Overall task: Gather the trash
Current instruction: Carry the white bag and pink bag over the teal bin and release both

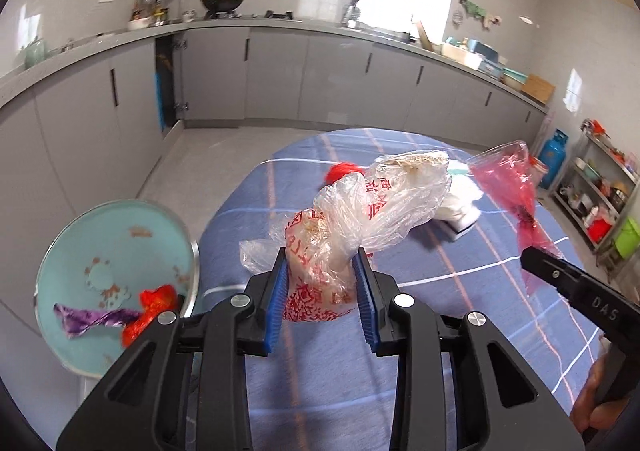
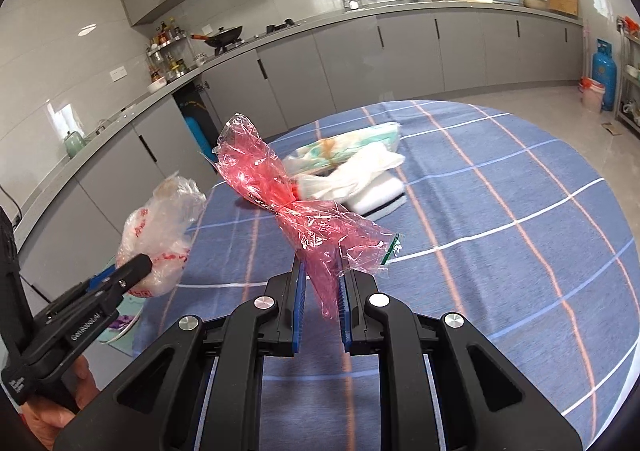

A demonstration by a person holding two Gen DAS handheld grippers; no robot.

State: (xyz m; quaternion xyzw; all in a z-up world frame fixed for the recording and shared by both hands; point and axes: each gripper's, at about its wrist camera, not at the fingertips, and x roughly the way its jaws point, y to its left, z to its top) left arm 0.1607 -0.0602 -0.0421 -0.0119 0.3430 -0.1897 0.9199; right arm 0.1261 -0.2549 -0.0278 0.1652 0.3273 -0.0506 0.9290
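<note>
The left gripper [image 1: 322, 279] is squeezing a clear plastic bag with red print [image 1: 352, 219], held up over the blue checked tablecloth [image 1: 460, 291]. The right gripper [image 2: 322, 291] is pinched tight on a crinkly red plastic wrapper [image 2: 288, 211]. A teal bin [image 1: 116, 251] with a red scrap and a purple scrap inside waits beside the table, on the left. To do this well, I think each bag should go right over the bin's open top before the jaws let go.
</note>
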